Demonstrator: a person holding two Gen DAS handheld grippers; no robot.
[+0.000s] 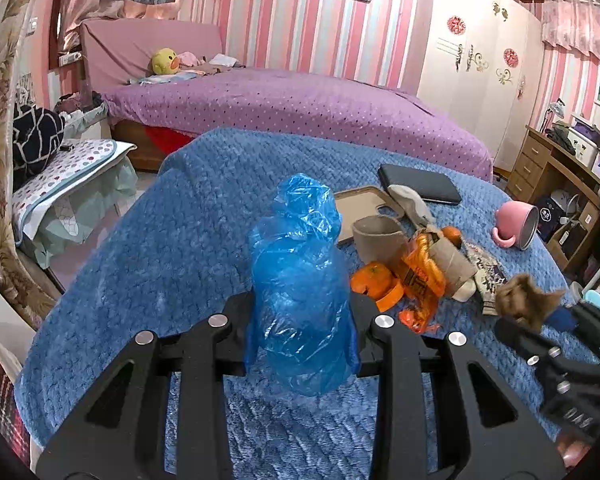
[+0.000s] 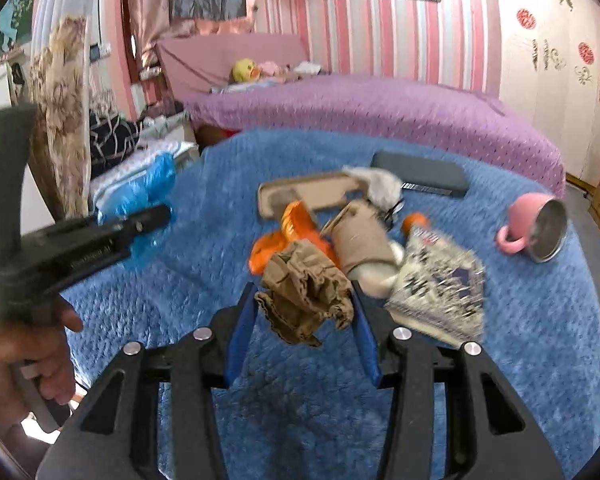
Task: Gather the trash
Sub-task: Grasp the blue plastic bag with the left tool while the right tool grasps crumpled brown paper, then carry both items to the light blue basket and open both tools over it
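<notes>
We hold the left gripper (image 1: pixel 300 304) clenched on a crumpled blue plastic bag (image 1: pixel 300 280), which stands up between its fingers above the blue textured cover (image 1: pixel 172 248) of the table. In the right wrist view the same bag (image 2: pixel 140 196) shows at about nine o'clock, beside the black body of the left gripper and the hand (image 2: pixel 40 344) that carries it.

Our right gripper (image 2: pixel 304 304) grips a crumpled wad of brown paper (image 2: pixel 304 292) between its blue-padded fingers (image 2: pixel 240 328); the wad hangs just above the cover, clear of the pile. In the left wrist view this wad (image 1: pixel 520 296) sits at about three o'clock, blurred.

The rest of the trash lies in a heap just beyond the right gripper, toward twelve o'clock: an orange plastic wrapper (image 2: pixel 288 232), a cardboard tube (image 2: pixel 364 240) lying on its side, a patterned black-and-white packet (image 2: pixel 440 284) at about two o'clock, and a flat cardboard tray (image 2: pixel 312 192) behind them. An orange peel piece (image 1: pixel 374 280) lies next to the wrapper in the left wrist view.

Farther back, a dark flat case (image 2: pixel 420 176) lies near the far edge. A pink mug (image 2: pixel 536 224) lies on its side at about two o'clock, well apart from the heap. Behind the table stands a bed with a purple dotted spread (image 2: pixel 380 108).
</notes>
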